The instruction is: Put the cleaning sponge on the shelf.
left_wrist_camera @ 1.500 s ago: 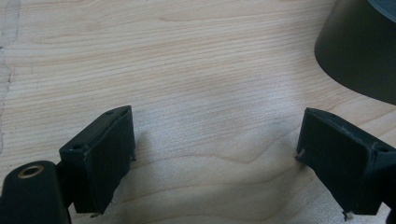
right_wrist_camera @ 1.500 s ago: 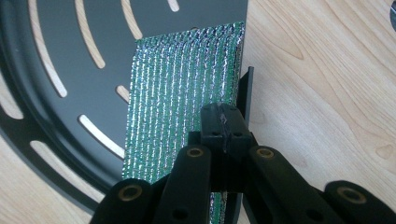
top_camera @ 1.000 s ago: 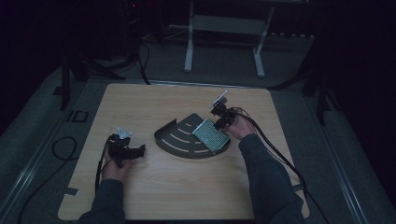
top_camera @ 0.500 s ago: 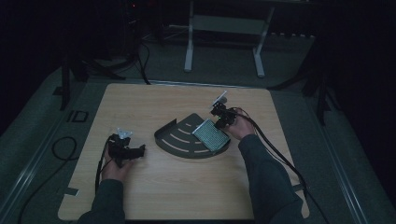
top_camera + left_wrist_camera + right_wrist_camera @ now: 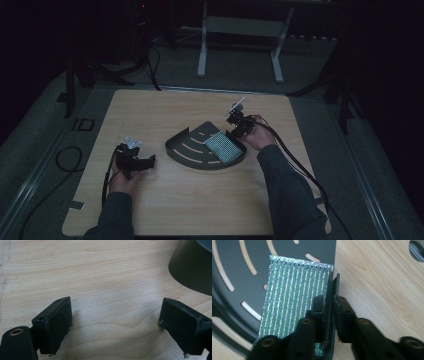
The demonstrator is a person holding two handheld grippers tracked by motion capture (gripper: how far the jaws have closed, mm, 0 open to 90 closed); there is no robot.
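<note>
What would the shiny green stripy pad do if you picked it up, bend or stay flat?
The pad would probably flop: it looks like thin woven, glittery mesh lying flat on the dark slotted tray. It likely weighs little for its size. Its ribbed surface might grip rather than slip, though that is hard to tell.

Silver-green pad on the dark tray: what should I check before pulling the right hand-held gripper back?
1. Silver-green pad lies flat on the slotted tray: ok.
2. Right hand-held gripper has let go: its jaws have just been opening, with the tray's rim and the pad's edge between them. Fully free of both: cannot tell.
3. Tray rests flat on the table: ok.
4. Left hand-held gripper is open, with nothing between its jaws: ok.
5. Left hand-held gripper is apart from the tray: ok.
</note>
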